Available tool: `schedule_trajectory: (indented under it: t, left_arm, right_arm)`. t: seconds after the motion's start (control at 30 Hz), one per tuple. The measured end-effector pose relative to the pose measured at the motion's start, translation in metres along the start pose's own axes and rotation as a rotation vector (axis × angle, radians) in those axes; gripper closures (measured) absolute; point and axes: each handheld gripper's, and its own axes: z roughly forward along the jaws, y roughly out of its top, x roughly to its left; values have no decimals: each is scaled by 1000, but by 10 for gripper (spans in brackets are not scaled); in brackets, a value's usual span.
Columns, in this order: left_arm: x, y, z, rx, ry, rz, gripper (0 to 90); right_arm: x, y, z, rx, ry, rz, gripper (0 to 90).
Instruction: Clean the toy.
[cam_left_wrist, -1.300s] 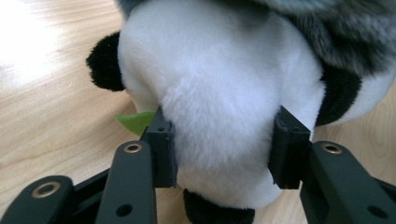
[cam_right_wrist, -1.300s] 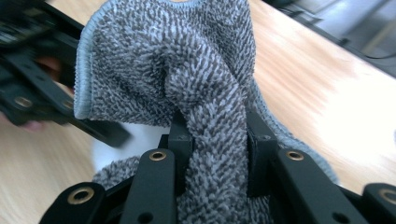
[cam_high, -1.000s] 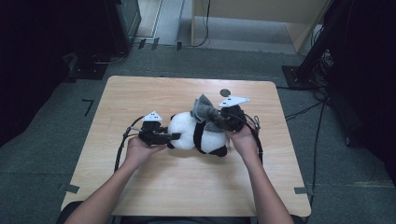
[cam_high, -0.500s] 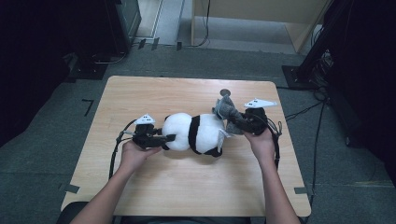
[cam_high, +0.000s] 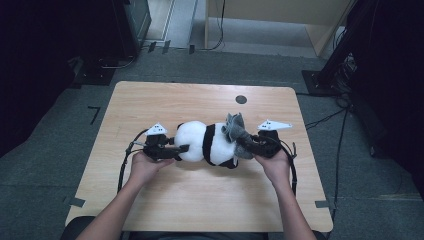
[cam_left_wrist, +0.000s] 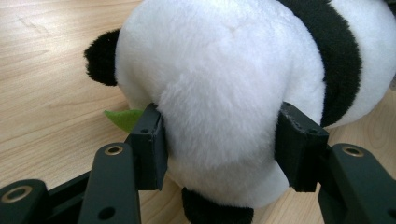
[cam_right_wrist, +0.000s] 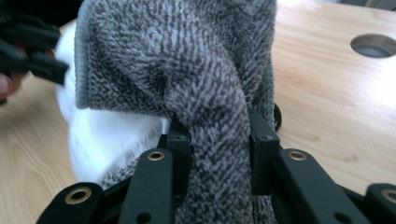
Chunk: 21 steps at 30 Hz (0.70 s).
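Note:
A black and white panda plush (cam_high: 205, 142) lies on its side in the middle of the wooden table (cam_high: 200, 200). My left gripper (cam_high: 182, 148) comes at it from the left. Its pads touch both sides of a white rounded end of the panda (cam_left_wrist: 224, 70), and its jaws have just been opening. A green felt bit (cam_left_wrist: 122, 119) pokes out beside the left pad. My right gripper (cam_high: 240, 142) is shut on a grey towel cloth (cam_high: 234, 127) at the panda's right end. The cloth (cam_right_wrist: 187, 56) bunches up between the pads of the right gripper (cam_right_wrist: 217, 140).
A round hole (cam_high: 241, 99) is in the tabletop behind the plush, near the far edge. Cables trail from both grippers over the table. Dark equipment and a wooden cabinet stand on the floor beyond the table.
My right gripper has moved right and down toward the table with the grey cloth. The panda now lies lower and stretched out. The left hand has hardly moved.

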Motion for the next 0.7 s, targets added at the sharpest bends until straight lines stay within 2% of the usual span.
schedule_trajectory:
  t: [0.27,0.33,0.53,0.63,0.7]
  left_arm:
    - [1,0,0,-2,-5,-12,422]
    - [2,0,0,-1,-7,-15,422]
    - [2,-1,1,0,-8,-21,421]
    - [3,-1,0,0,-11,-22,417]
    - [4,-1,0,-1,-14,-24,415]
  right_arm:
    - [-5,-7,5,68,-1,-11,694]
    - [-7,-10,8,106,-8,-13,697]
    - [-15,-20,23,203,2,31,702]
    - [-20,-26,34,253,30,59,700]
    - [-23,-26,35,264,45,59,698]
